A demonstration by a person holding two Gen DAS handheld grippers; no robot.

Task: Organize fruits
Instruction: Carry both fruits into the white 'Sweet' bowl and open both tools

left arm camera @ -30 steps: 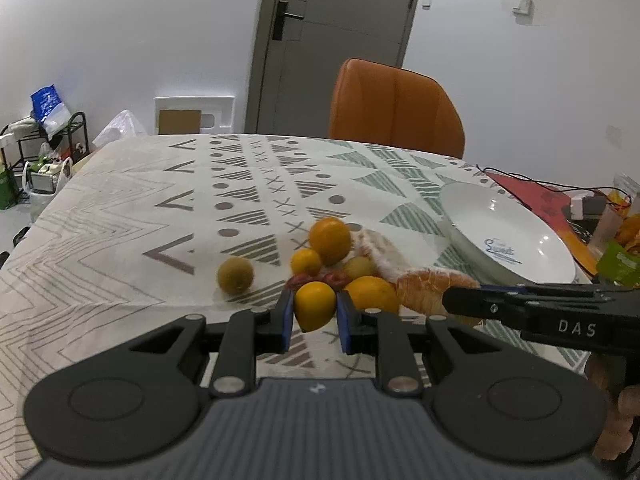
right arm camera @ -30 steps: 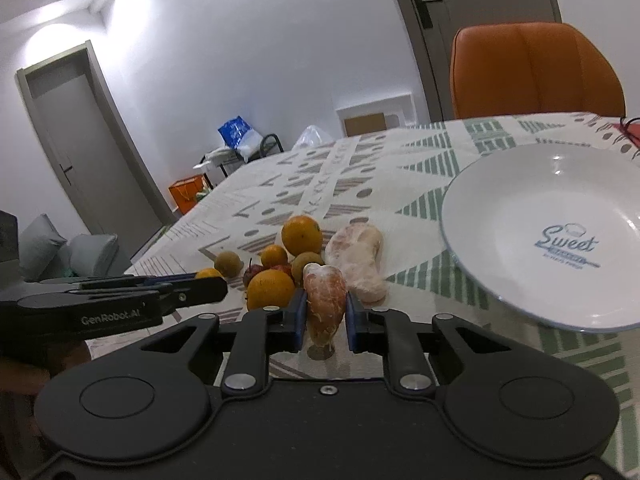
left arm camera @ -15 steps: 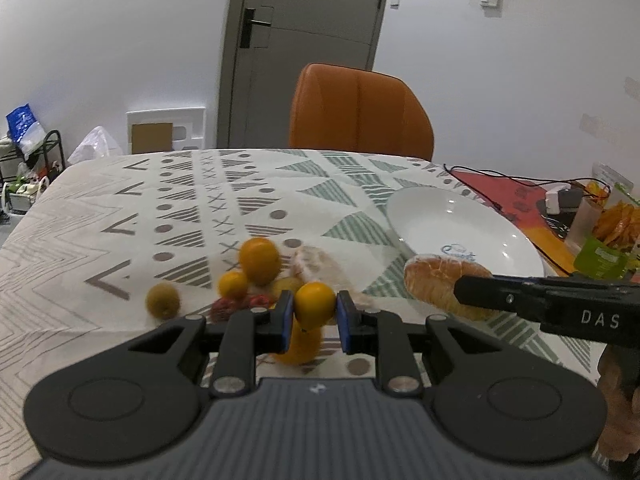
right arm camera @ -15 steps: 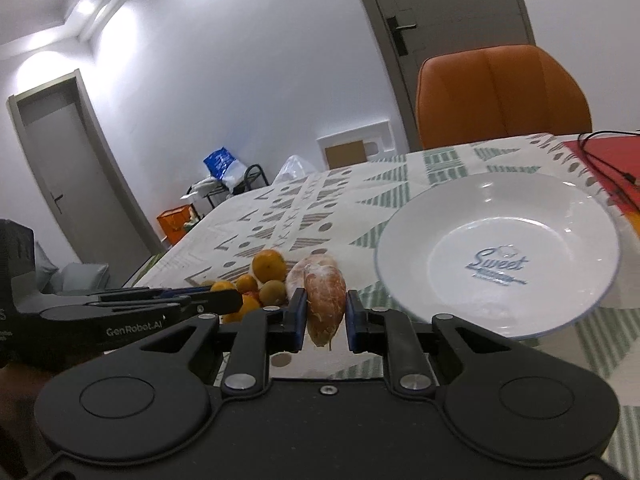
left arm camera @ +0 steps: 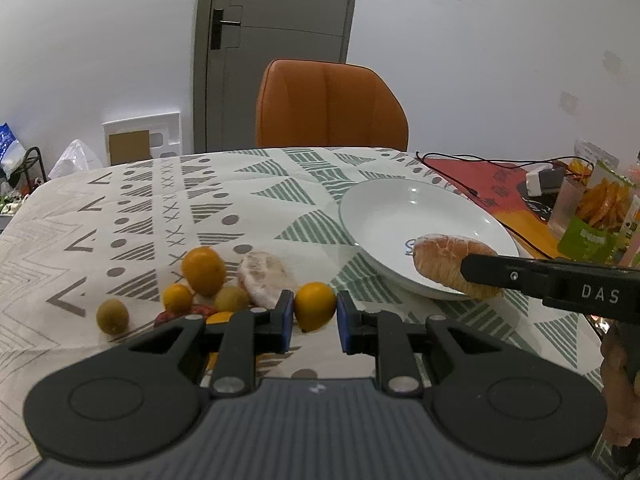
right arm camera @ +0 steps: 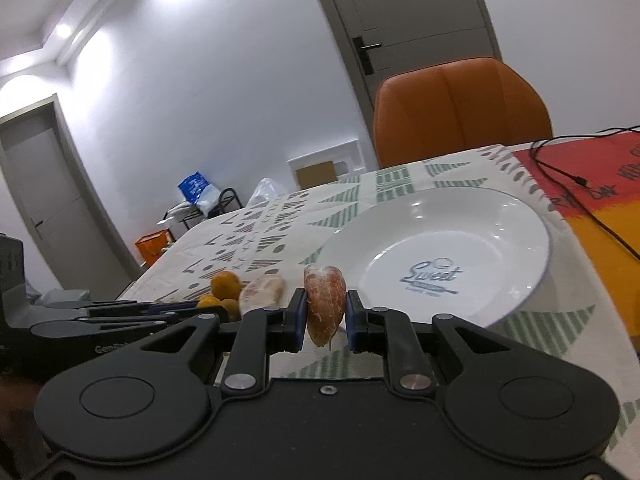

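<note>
My left gripper [left arm camera: 313,318] is shut on a small orange [left arm camera: 315,306], held above the tablecloth. My right gripper [right arm camera: 326,322] is shut on a peeled pomelo segment [right arm camera: 325,306]; in the left wrist view that segment [left arm camera: 444,260] hangs over the near rim of the white plate [left arm camera: 400,216]. The plate [right arm camera: 480,232] has "Sweet" printed inside. A pile of fruit stays on the cloth to the left: a bigger orange [left arm camera: 203,270], a second peeled segment [left arm camera: 266,278], a small orange [left arm camera: 177,298] and two greenish round fruits [left arm camera: 113,315].
An orange chair [left arm camera: 330,106] stands at the table's far side. A red-orange mat [left arm camera: 492,184] with a black cable [right arm camera: 592,208] lies right of the plate. Snack packets and a glass [left arm camera: 588,208] crowd the right edge. A person's hand [left arm camera: 618,392] holds the right gripper.
Both grippers have lifted their fruit off the pile and moved right toward the plate. The pomelo segment now hangs at the plate's near rim.
</note>
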